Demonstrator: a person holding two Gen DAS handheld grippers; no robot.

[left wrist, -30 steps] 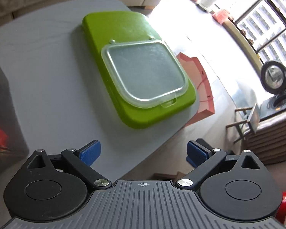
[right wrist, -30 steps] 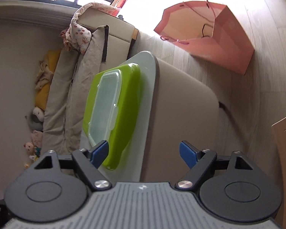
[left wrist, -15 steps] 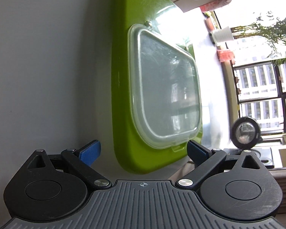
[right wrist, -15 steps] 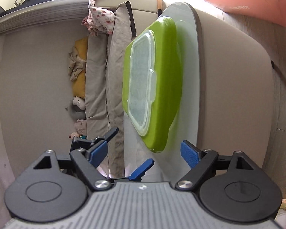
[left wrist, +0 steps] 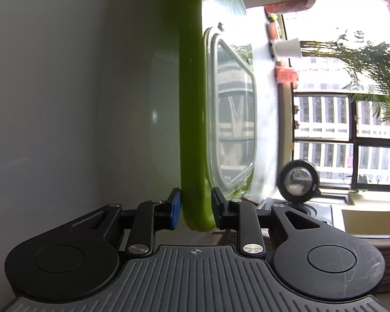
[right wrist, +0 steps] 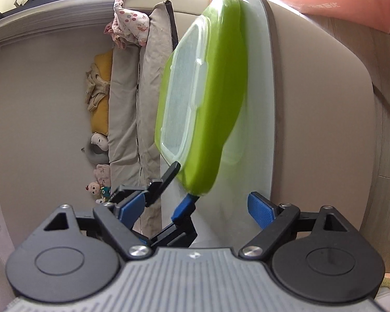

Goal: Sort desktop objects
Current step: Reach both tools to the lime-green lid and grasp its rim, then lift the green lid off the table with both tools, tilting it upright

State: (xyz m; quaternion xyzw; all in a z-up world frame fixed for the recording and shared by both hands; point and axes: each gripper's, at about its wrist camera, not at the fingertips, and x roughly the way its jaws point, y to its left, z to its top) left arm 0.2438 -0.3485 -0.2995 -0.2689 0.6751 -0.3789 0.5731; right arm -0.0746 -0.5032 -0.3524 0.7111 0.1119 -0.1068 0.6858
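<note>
The left claw [left wrist: 195,208] is clenched on the near rim of the green tray [left wrist: 192,119], one pad against each face of the edge at the lower centre of the left wrist view. A clear lid [left wrist: 232,119] is set in the tray's top face, and the tray lies against the pale table [left wrist: 65,104] filling the left of that frame. In the right wrist view the right claw [right wrist: 197,208] stands released and is opening, near the tray's lower end and gripping nothing.
</note>
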